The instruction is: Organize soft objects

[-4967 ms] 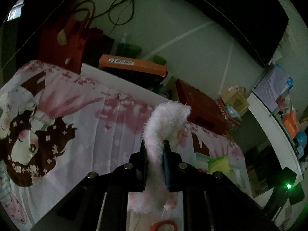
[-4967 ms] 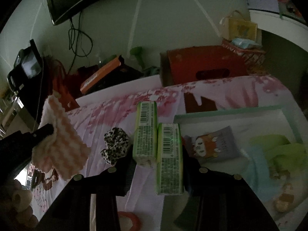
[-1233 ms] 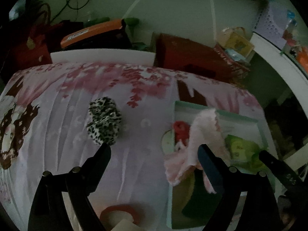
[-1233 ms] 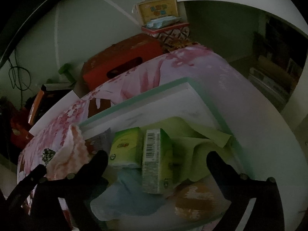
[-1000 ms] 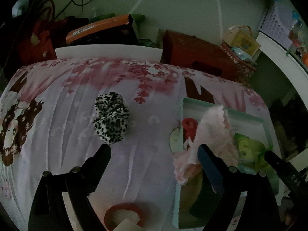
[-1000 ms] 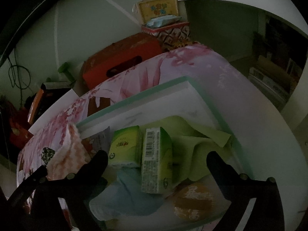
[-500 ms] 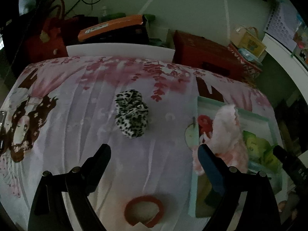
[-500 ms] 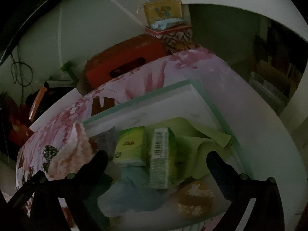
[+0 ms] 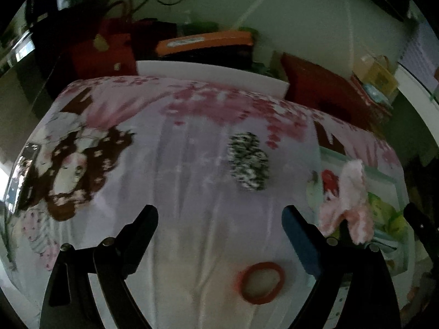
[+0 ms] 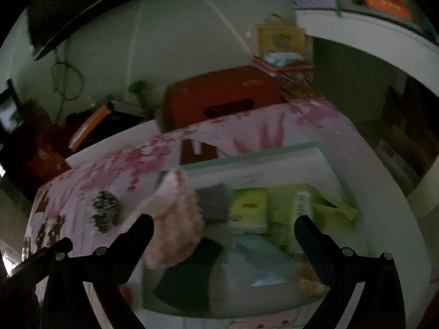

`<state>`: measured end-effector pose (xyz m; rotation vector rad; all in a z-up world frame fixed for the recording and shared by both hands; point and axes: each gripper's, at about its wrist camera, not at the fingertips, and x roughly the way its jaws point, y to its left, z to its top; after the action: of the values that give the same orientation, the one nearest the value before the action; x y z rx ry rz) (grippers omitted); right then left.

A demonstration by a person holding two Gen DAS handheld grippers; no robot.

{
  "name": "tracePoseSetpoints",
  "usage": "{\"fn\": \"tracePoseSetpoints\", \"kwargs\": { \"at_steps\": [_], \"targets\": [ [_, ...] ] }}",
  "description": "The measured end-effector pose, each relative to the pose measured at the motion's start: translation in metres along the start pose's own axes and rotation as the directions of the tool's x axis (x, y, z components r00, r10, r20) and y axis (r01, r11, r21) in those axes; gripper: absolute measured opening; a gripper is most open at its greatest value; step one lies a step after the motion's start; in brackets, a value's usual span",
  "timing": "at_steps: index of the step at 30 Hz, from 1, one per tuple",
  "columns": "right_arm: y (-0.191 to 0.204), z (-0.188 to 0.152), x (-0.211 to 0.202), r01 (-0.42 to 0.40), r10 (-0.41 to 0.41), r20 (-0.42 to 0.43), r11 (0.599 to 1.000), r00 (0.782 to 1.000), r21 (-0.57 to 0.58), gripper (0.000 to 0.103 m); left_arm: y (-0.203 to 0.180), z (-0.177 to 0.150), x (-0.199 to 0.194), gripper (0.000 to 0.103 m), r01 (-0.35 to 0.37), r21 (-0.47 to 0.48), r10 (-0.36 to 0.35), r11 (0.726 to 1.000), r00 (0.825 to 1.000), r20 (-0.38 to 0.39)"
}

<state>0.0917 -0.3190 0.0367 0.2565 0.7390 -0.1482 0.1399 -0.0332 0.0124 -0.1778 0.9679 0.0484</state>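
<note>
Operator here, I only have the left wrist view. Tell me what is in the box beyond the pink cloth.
Observer: In the right wrist view, two green packs stand side by side in the box, to the right of the pink cloth.
Operator: Give me what lies in front of the packs.
Observer: A light blue cloth, nearer the camera than the packs.
Operator: Report the right gripper.
Observer: The right gripper is open over the box, with nothing between its fingers.
Operator: Say where the scrunchie sits from that side.
Observer: The leopard scrunchie lies on the sheet outside the box, left of the pink cloth.
</note>
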Motion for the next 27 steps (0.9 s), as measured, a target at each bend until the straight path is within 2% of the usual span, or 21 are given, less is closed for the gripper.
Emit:
{"fn": "tracePoseSetpoints", "kwargs": {
  "at_steps": [7,13,18,22,27],
  "targets": [
    [0.047,-0.009,-0.006,-0.08,0.08,-0.01,0.993,0.997,-0.088,0.103,0.032,-0.002,-0.003,0.092,-0.061,-0.027,0.06,0.998,0.998,-0.026],
    [0.085,-0.021,-0.005,-0.154,0.148,-0.052,0.975,0.988,-0.159,0.103,0.047,-0.008,-0.003,0.092,-0.053,-0.036,0.051,0.998,0.997,-0.055],
    [0.109,-0.036,0.001,-0.192,0.173,-0.105,0.958,0.979,-0.215,0.103,0.048,-0.015,0.004,0.092,-0.058,0.013,0.059,0.998,0.992,-0.108],
    [0.12,-0.046,0.007,-0.195,0.165,-0.14,0.95,0.976,-0.242,0.103,0.056,-0.02,0.008,0.092,-0.063,-0.001,0.062,0.998,0.989,-0.134],
    [0.13,-0.059,0.013,-0.21,0.162,-0.189,0.939,0.968,-0.272,0.103,0.065,-0.027,0.015,0.092,-0.1,0.002,0.099,0.995,0.98,-0.175]
  ]
}}
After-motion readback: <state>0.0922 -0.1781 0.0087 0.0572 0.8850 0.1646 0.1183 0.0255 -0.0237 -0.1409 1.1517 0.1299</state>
